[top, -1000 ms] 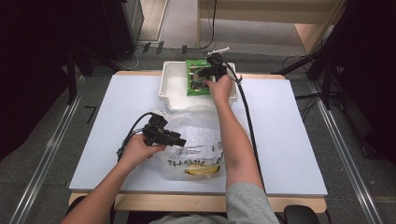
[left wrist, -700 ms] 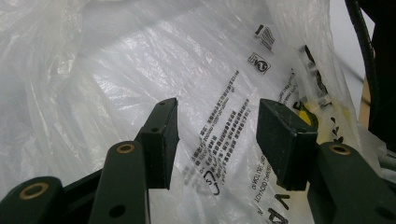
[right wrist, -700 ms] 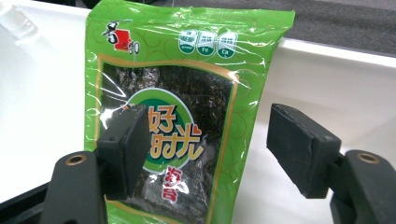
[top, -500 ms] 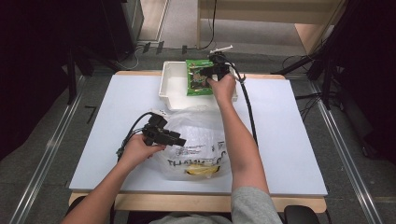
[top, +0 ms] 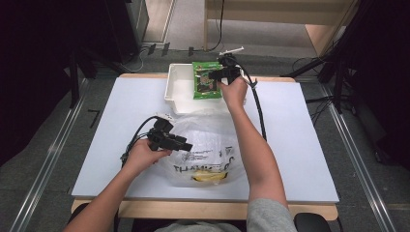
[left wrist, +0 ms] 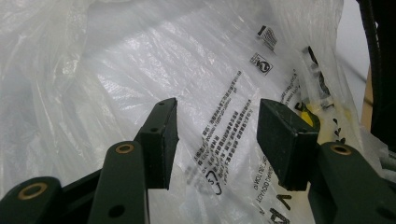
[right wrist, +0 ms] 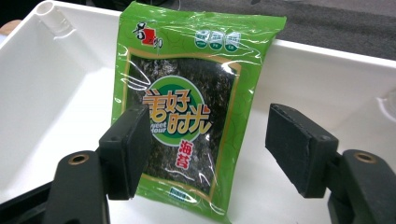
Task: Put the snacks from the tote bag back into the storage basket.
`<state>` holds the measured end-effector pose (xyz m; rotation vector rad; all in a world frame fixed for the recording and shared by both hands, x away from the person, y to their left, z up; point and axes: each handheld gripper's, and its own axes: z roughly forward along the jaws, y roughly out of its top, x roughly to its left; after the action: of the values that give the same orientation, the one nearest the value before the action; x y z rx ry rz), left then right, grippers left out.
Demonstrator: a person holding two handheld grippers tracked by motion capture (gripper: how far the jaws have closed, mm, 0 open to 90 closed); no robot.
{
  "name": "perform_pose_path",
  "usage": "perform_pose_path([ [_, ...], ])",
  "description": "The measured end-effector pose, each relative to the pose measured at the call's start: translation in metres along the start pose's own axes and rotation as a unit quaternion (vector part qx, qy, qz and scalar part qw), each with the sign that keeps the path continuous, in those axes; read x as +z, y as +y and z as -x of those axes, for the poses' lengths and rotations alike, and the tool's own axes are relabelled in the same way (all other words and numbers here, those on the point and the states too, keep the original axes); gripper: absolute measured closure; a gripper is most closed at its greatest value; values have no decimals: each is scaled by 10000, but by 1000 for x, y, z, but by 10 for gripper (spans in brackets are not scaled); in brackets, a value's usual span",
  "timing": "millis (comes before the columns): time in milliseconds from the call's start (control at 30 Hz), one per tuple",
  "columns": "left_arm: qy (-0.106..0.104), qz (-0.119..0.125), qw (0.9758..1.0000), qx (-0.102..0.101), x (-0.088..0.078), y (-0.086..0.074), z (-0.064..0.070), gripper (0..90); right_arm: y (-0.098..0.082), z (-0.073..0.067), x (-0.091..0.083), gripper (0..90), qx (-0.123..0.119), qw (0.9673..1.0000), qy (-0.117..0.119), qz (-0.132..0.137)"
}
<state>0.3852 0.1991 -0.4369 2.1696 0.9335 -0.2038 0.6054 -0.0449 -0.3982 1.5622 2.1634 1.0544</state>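
Seemingly unheld, seaweed packet [right wrist: 189, 112] stands in tray [right wrist: 42, 116].

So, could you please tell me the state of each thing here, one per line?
Green packet: sealed, propped upright in the bin, between open jaws.
White bin: open-topped, at the table's far edge.
Plastic bag: crumpled, something yellow inside.
Left gripper: open, at the bag.
Right gripper: open, not gripping the packet.

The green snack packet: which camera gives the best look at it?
The right gripper view: the green snack packet sits close up between that gripper's open jaws, print readable, inside the white tray. The high view shows it small and far off. The left gripper view faces the plastic bag.
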Motion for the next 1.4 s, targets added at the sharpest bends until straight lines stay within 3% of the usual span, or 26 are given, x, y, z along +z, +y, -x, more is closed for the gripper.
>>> perform_pose_path([
  [100,20,7,10000,-9,0,0,0,489,-1,-2,-6,337,-114,9999,-3,-62],
  [433,37,-13,10000,-70,1,0,0,479,-12,-10,-27,358,-350,9988,327,-40],
  [567,49,-16,10000,-57,1,0,0,477,-18,-10,-33,362,-328,9985,430,-38],
  [667,49,-13,10000,-41,1,0,0,475,-22,-10,-39,360,-306,9974,648,-47],
  [1000,85,-10,10000,-17,0,-1,0,473,-34,-18,-56,371,-594,9956,727,40],
  [1400,88,-16,10000,-8,0,-1,0,472,-54,-27,-74,379,-744,9917,1044,51],
])
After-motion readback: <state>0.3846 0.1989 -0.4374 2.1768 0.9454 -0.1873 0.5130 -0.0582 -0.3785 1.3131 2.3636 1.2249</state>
